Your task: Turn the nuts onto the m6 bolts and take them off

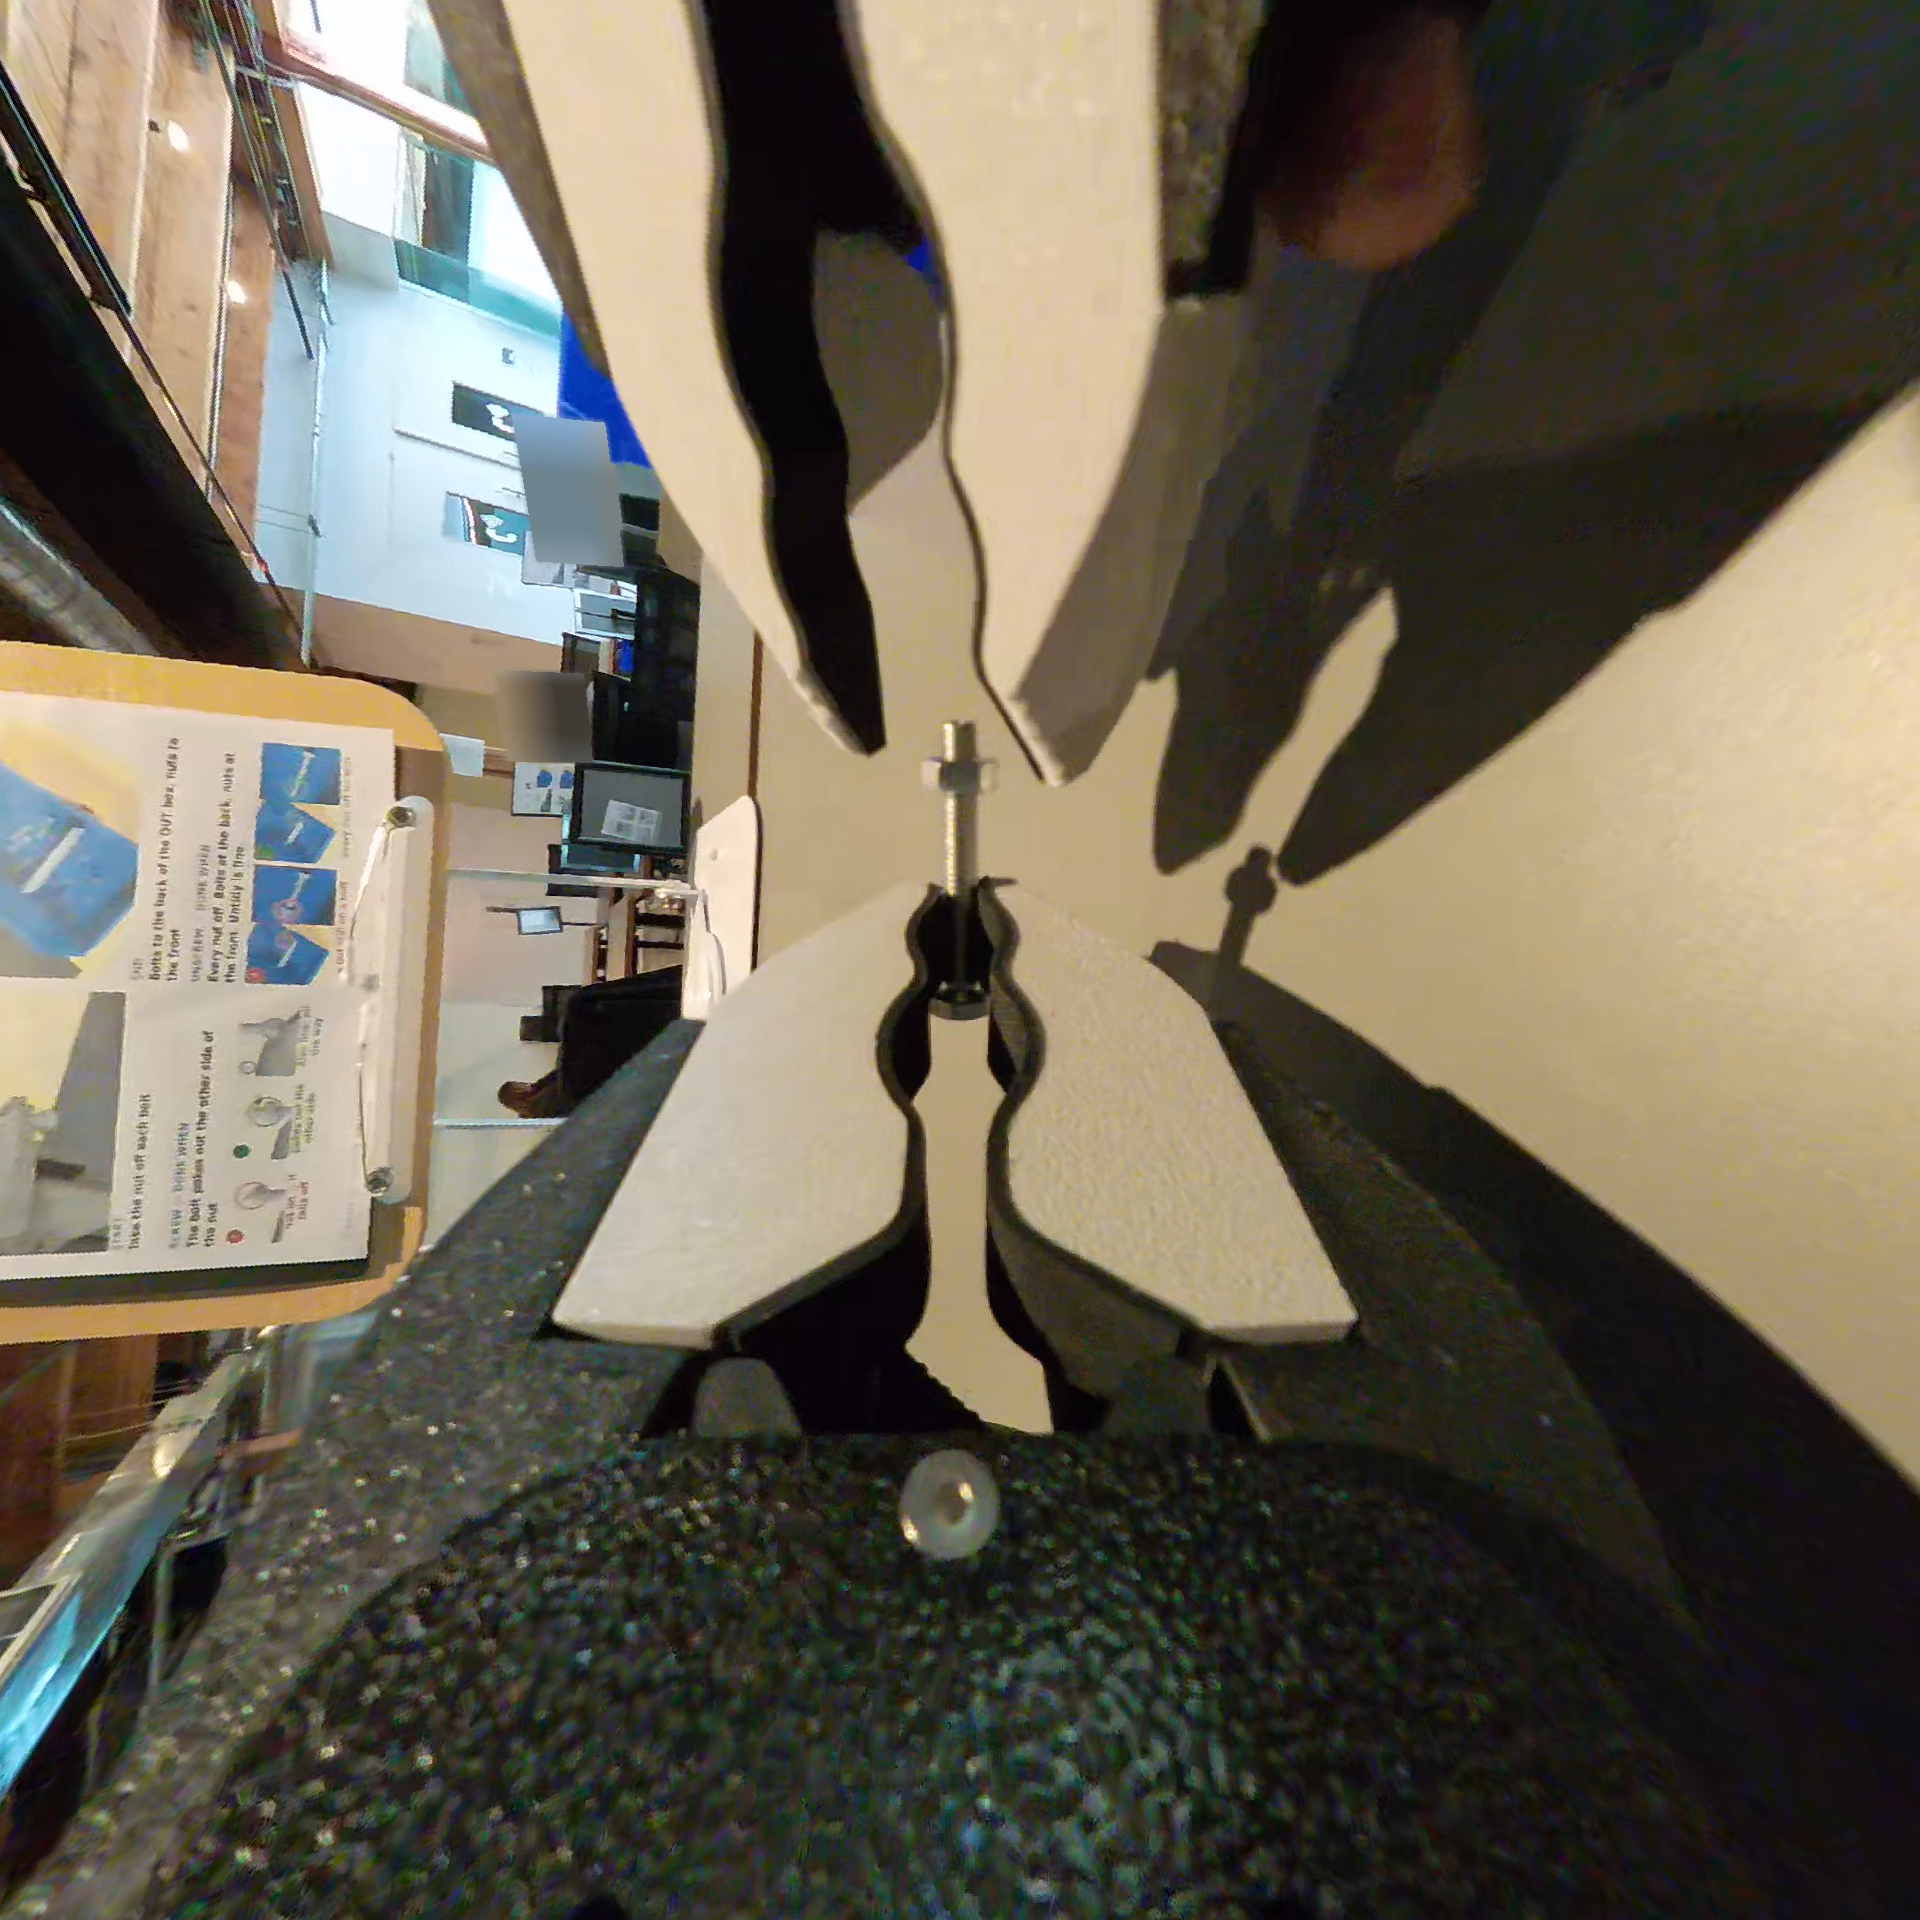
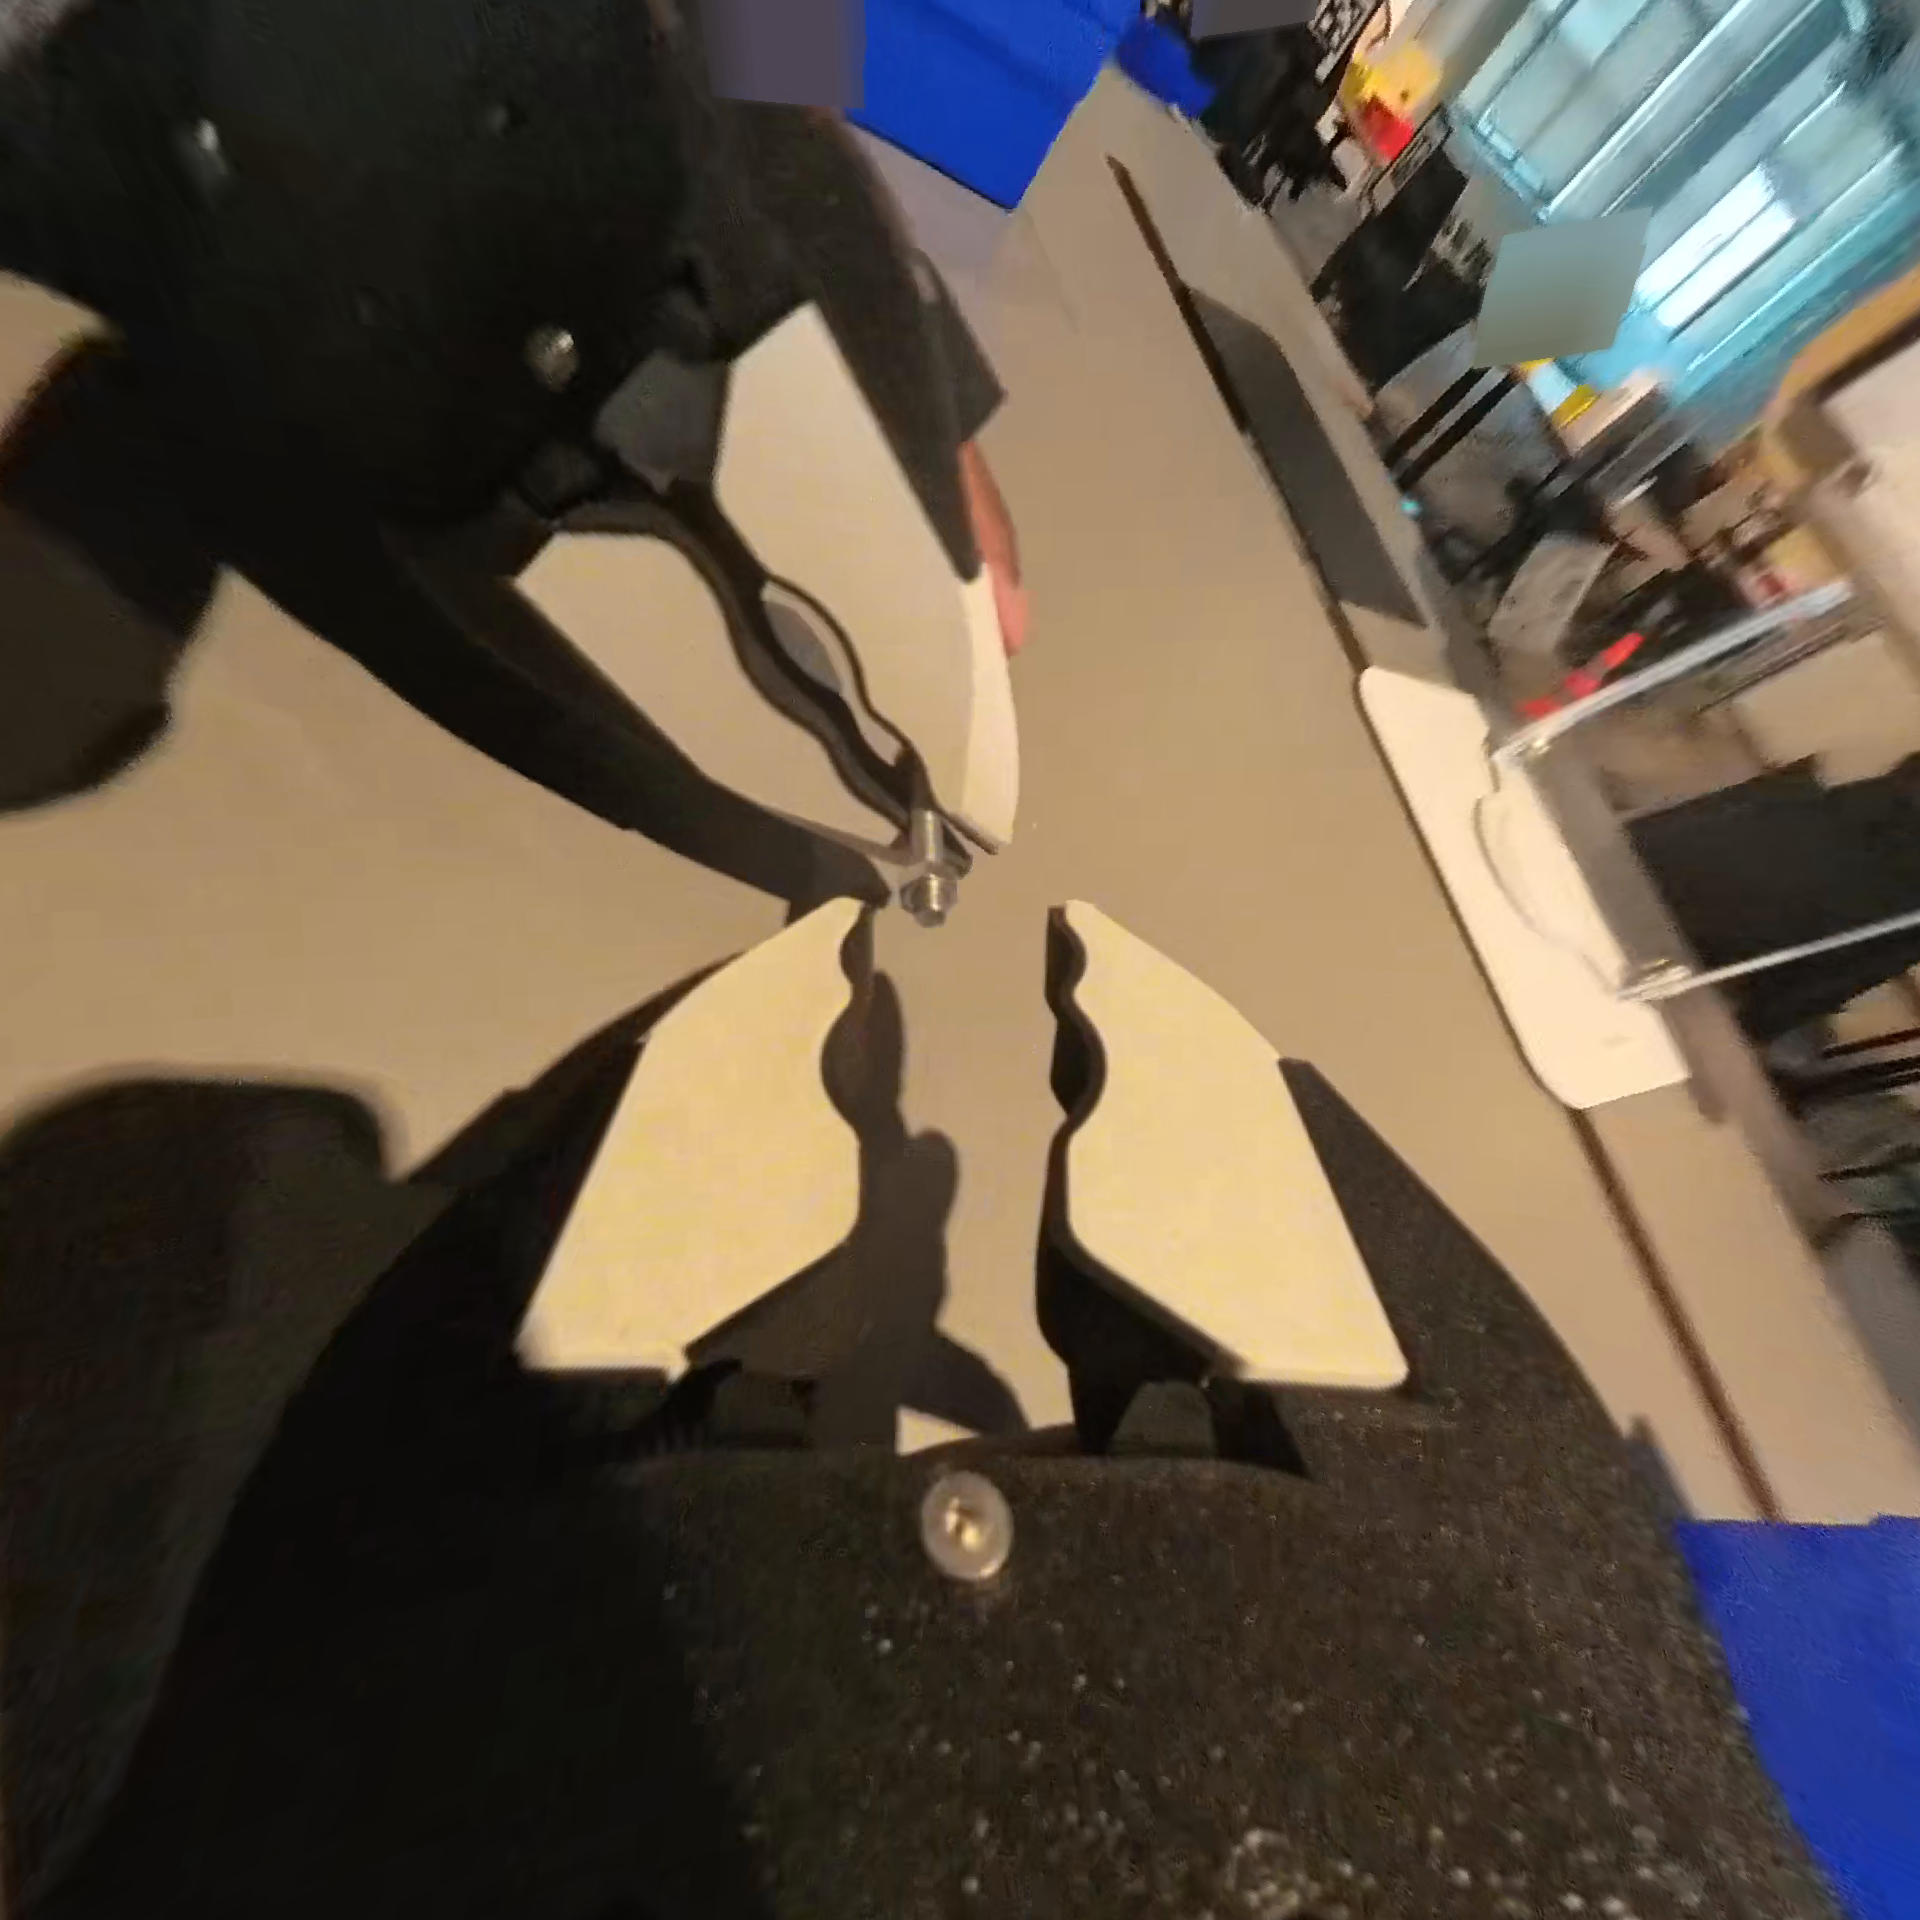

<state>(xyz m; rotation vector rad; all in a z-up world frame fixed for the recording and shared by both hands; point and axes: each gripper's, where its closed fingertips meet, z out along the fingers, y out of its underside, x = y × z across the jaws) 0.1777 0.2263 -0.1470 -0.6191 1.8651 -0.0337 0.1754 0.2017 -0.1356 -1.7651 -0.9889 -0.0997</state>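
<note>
My left gripper (image 1: 961, 894) is shut on a silver M6 bolt (image 1: 958, 842), gripping it near its head, with the threaded shaft sticking out past the fingertips. A hex nut (image 1: 958, 774) sits on the thread close to the bolt's free end. My right gripper (image 1: 956, 753) comes in from the opposite side, open, with one fingertip on each side of the nut and small gaps between. In the right wrist view my right gripper (image 2: 956, 920) is open, and the nut (image 2: 925, 891) and the bolt's end lie just beyond its left fingertip. The left gripper (image 2: 935, 836) holds the bolt there.
Both grippers hover above a beige table (image 2: 1143, 623). A wooden board with an instruction sheet (image 1: 197, 987) stands at the left. A white tray (image 2: 1496, 883) lies near the table's far edge. Blue bins (image 2: 1808, 1662) sit at the lower right and the top (image 2: 966, 83). Less than 4 cm separates the two grippers' tips.
</note>
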